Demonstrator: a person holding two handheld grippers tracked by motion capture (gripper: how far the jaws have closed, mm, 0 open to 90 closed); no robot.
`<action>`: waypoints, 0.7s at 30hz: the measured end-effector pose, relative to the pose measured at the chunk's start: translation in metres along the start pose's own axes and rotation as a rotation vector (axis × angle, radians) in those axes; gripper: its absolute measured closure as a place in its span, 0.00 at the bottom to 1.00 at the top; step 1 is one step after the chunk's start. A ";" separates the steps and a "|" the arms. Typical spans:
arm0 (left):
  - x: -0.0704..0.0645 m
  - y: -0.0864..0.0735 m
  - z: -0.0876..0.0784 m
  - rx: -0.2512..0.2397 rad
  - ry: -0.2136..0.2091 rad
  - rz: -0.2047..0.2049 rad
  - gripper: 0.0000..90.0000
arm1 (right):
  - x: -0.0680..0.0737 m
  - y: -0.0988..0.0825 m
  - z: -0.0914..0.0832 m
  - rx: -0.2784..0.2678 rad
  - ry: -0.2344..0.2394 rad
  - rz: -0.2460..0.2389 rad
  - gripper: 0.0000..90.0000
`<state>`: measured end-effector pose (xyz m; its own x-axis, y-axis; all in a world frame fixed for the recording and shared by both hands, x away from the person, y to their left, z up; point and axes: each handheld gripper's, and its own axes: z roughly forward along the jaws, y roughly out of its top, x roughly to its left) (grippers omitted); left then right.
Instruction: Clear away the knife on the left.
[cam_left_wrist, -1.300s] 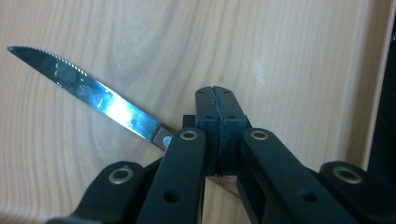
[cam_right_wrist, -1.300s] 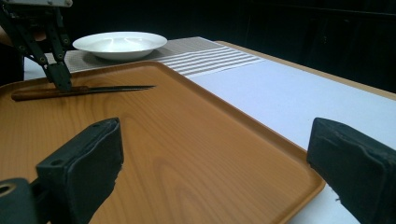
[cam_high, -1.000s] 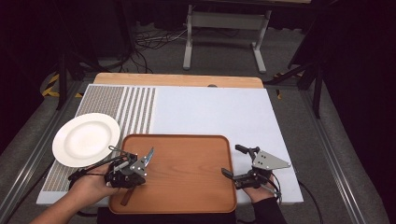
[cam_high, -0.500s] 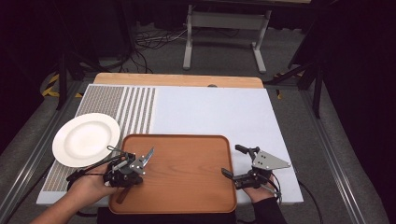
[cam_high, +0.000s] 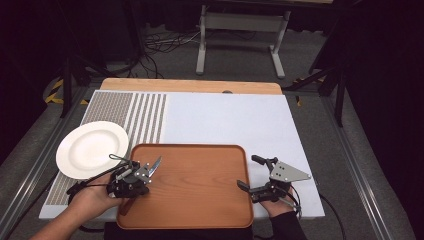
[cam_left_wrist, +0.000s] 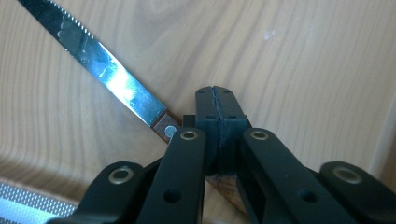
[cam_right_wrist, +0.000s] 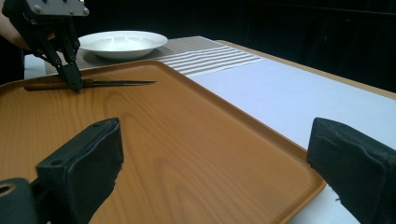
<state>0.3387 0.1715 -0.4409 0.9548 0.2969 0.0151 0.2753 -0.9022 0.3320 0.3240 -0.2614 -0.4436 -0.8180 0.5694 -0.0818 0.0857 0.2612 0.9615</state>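
Note:
A knife with a brown handle and a steel blade (cam_high: 154, 164) lies at the left end of the wooden tray (cam_high: 200, 182). My left gripper (cam_high: 132, 191) points down at it and is shut on the knife's handle near the blade. In the left gripper view the jaws (cam_left_wrist: 215, 107) meet over the handle, and the blade (cam_left_wrist: 112, 79) runs up and left. The right gripper view shows that grip (cam_right_wrist: 74, 84) from across the tray (cam_right_wrist: 187, 140). My right gripper (cam_high: 248, 172) stands open at the tray's right edge, nothing between its pads (cam_right_wrist: 88, 154).
A white plate (cam_high: 92, 149) sits left of the tray on the striped part of the white mat (cam_high: 225, 120). It appears beyond the knife in the right gripper view (cam_right_wrist: 122, 42). The table's wooden far edge (cam_high: 190, 86) lies behind.

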 end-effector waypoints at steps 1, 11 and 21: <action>0.000 0.000 0.000 0.000 0.000 0.000 1.00 | 0.000 0.000 0.000 0.000 0.000 0.000 0.05; 0.006 -0.008 -0.002 -0.002 0.001 -0.036 1.00 | 0.000 0.000 0.000 -0.001 -0.001 0.003 0.05; 0.014 -0.018 -0.004 -0.024 -0.023 -0.096 1.00 | 0.000 0.000 0.000 -0.001 -0.002 0.006 0.05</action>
<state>0.3470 0.1935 -0.4430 0.9264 0.3745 -0.0397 0.3636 -0.8620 0.3533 0.3241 -0.2617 -0.4437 -0.8162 0.5728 -0.0764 0.0901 0.2568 0.9622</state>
